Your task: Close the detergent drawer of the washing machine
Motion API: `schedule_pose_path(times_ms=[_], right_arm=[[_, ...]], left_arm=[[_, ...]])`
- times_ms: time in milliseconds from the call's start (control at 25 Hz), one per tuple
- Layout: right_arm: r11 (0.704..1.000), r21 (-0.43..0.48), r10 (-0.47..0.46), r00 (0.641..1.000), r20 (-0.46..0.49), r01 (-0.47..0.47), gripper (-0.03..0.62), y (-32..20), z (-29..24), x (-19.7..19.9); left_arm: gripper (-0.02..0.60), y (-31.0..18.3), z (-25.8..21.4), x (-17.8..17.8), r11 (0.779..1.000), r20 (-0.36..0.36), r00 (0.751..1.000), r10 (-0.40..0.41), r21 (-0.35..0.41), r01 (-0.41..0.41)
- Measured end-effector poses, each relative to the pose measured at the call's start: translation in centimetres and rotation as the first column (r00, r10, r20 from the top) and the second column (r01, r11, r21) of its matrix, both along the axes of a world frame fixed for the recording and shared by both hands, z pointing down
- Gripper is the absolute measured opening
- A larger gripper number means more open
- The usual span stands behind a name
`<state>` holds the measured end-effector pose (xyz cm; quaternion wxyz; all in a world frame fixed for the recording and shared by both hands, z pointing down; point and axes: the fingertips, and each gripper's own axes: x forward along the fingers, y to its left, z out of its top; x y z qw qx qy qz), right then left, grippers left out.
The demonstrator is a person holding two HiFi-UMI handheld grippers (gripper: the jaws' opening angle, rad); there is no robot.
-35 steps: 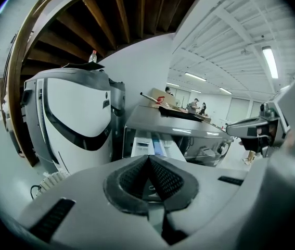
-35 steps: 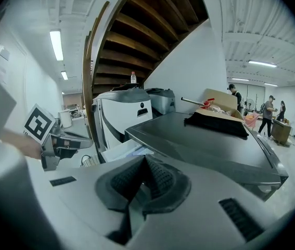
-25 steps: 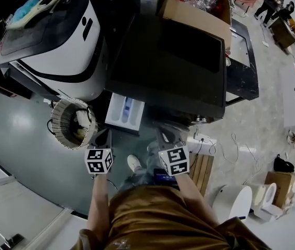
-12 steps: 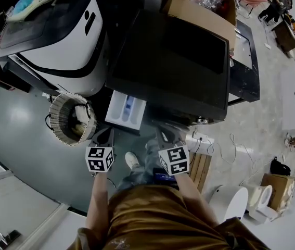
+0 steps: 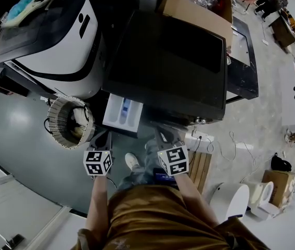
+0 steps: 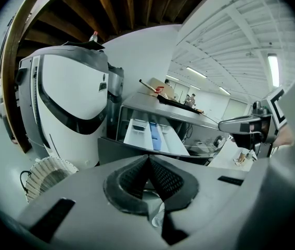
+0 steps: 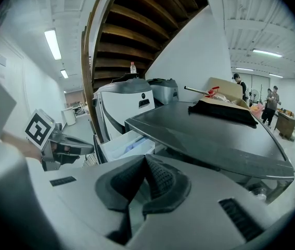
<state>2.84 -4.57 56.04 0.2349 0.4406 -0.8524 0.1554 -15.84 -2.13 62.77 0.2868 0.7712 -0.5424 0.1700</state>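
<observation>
Starting at my left, the white appliance (image 5: 59,40) and the ribbed basket (image 5: 69,123) on the floor sit where they did a second ago. My left gripper (image 5: 103,138) has only drifted a touch; its jaws are clenched pad to pad with nothing between them, and it hangs just short of the detergent drawer (image 5: 122,113), not touching it.

The drawer is the thing to watch, and it has not moved. It still juts fully out of the dark washing machine (image 5: 168,61), white tray open to the ceiling, with a blue insert down its middle. So I judge the closing push has not begun.

To the right, my right gripper (image 5: 164,135) is likewise clamped shut on nothing, held near the machine's front edge beside the drawer.

The machine's front panel is hidden under its own top, so I cannot see the drawer's slot or its face. Whether the compartments hold anything is too small to tell.
</observation>
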Motion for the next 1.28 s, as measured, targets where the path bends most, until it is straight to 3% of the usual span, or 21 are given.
schedule_pose_path(times_ms=[1280], right_arm=[[0.996,-0.015,0.089,0.996,0.002,-0.089,0.012,-3.0,0.1,3.3]], left_arm=[[0.025,-4.3,-0.1,0.7,1.000,0.007,1.000,0.002,0.009,-0.002]])
